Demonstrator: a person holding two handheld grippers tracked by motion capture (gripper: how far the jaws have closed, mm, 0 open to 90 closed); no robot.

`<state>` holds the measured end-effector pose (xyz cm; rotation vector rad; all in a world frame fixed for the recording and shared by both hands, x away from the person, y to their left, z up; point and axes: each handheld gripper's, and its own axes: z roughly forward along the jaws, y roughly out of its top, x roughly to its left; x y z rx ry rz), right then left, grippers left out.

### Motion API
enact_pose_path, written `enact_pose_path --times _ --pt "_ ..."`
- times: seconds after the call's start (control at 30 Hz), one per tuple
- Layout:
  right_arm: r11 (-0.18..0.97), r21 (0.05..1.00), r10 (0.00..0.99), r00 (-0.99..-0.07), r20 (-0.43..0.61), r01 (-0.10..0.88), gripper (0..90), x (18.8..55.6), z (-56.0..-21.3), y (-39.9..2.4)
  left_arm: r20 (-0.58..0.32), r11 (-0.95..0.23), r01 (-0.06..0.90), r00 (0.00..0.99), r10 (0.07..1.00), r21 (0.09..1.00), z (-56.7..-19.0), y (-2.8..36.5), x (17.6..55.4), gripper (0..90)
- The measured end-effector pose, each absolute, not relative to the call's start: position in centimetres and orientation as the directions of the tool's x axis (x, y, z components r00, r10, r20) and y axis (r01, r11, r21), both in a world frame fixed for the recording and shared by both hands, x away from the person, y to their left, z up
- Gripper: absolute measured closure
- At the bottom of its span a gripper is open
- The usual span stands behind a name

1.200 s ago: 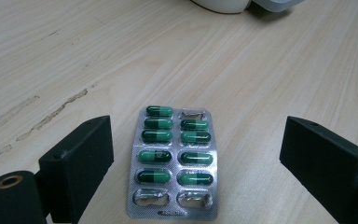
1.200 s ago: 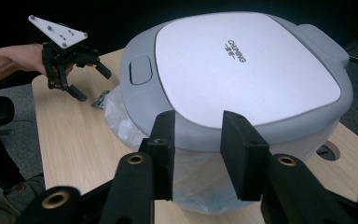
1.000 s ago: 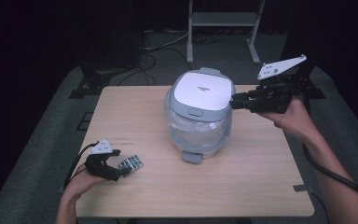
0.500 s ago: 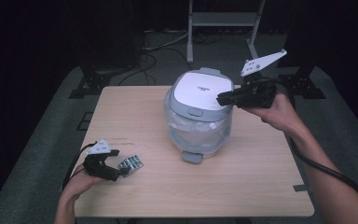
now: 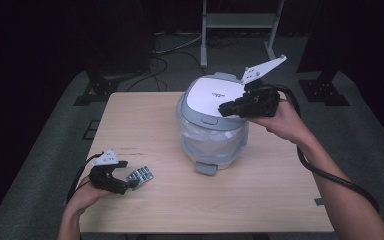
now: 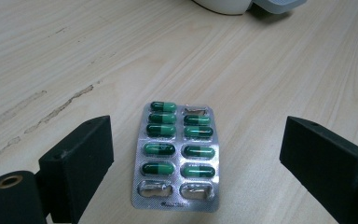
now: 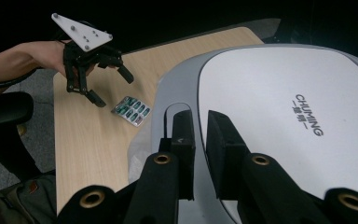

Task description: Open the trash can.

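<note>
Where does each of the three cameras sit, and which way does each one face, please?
High view: above the person's side, looking forward and down on the table; both forearms and grippers show.
Left gripper view: on the left gripper, looking down between wide-apart jaws at the blister pack.
Right gripper view: on the right gripper, looking over the bin lid; nearly closed jaws show.
All three views show the blister pack.

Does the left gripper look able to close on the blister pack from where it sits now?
Probably yes. The left gripper stands open with the blister pack lying flat on the table between its jaws, nothing in the way, though gripping so thin a pack may be fiddly.
</note>
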<state>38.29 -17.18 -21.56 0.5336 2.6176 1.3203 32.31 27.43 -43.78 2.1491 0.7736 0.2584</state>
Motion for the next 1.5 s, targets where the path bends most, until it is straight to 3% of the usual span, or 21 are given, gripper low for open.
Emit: enact_pose_path --times 1.0,1.5 --pt "0.588 0.777 0.331 -0.943 0.021 0.224 83.3 39.1 -23.3 -13.5 -0.084 -0.472 0.447 0.787 0.611 0.760 -43.9 27.7 32.2 8.8" --pt "0.589 0.787 0.353 -0.935 -0.047 0.183 89.8 38.5 -23.7 -13.4 -0.084 -0.477 0.446 0.791 0.606 0.757 -43.9 27.6 32.1 8.8"
